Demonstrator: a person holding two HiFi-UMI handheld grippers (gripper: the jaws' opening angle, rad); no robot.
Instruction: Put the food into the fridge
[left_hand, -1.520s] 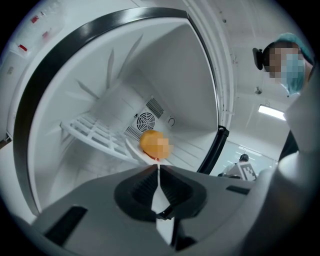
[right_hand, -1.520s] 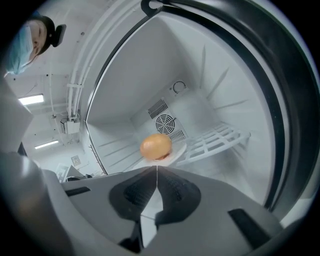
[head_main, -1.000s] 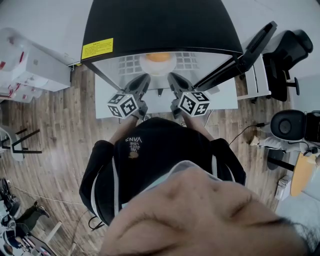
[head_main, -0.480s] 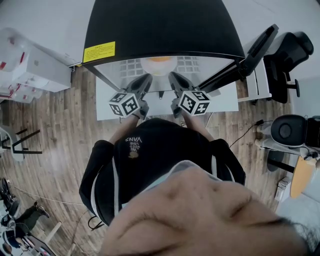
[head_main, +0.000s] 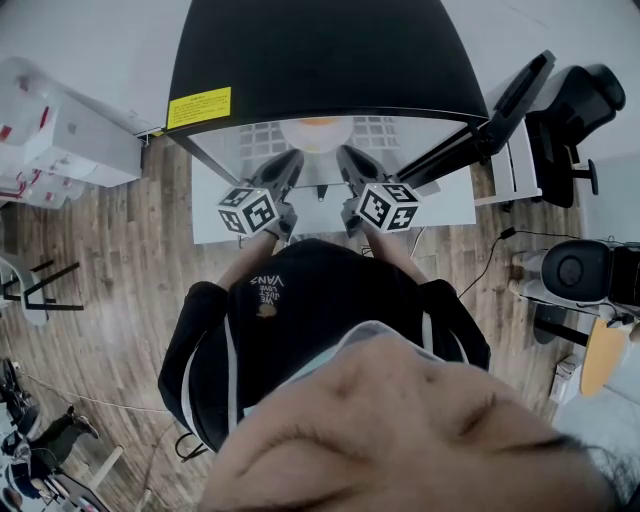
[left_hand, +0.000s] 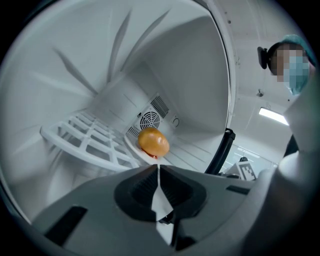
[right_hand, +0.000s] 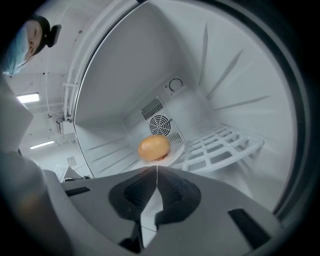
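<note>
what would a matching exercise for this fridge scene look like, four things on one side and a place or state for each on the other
Things:
1 orange food
2 yellow label
3 left claw
4 fan grille

Places or states:
a shut and empty
b on the back wall of the fridge
c on the white plate
d on the black top of the fridge

Pairs: 1-c; 2-d; 3-a; 4-b

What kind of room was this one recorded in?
Probably an office or lab, not a home kitchen: a small black fridge stands open on a wood-look floor, with a black office chair on one side and white storage boxes on the other.
</note>
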